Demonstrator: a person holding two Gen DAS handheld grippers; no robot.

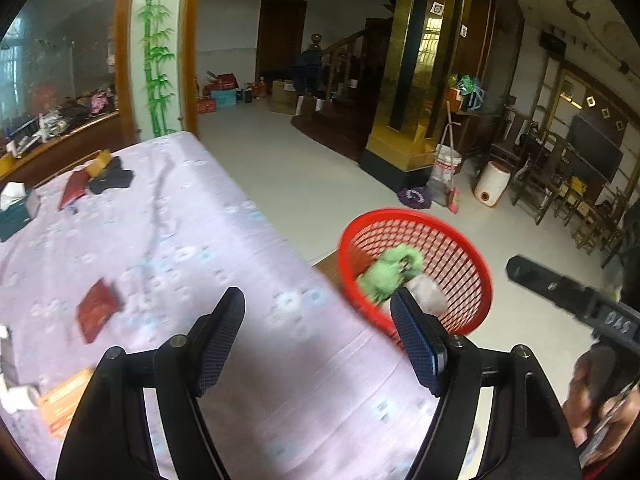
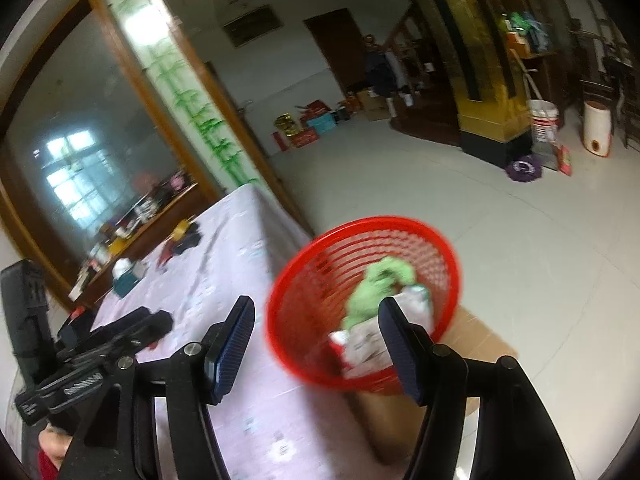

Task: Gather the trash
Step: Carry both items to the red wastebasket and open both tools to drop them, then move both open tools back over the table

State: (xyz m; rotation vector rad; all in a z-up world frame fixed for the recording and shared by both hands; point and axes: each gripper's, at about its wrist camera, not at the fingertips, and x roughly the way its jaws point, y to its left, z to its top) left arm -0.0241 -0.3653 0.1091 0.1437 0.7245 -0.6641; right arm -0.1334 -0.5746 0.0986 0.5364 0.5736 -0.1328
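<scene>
Both grippers released, nothing between the jaws: left gripper [image 1: 318,334], right gripper [image 2: 316,344]. Trash [image 2: 380,284] sits in red basket [image 1: 416,216], centre-right, parked beside the worktop [image 1: 240,280] edge for short drops. Red packet [image 1: 98,310] remains lower left.

Both wrist views look down, sharing the red basket [image 1: 416,268] [image 2: 360,300].

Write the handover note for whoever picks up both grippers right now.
Left gripper: open, nothing between the fingers.
Right gripper: open, also empty.
Red basket: off the table's edge, on a cardboard box; holds green trash and a white wrapper.
Left to do: on the table, a red packet, an orange box and a far-end cluster remain; which count as trash is unclear.
</scene>
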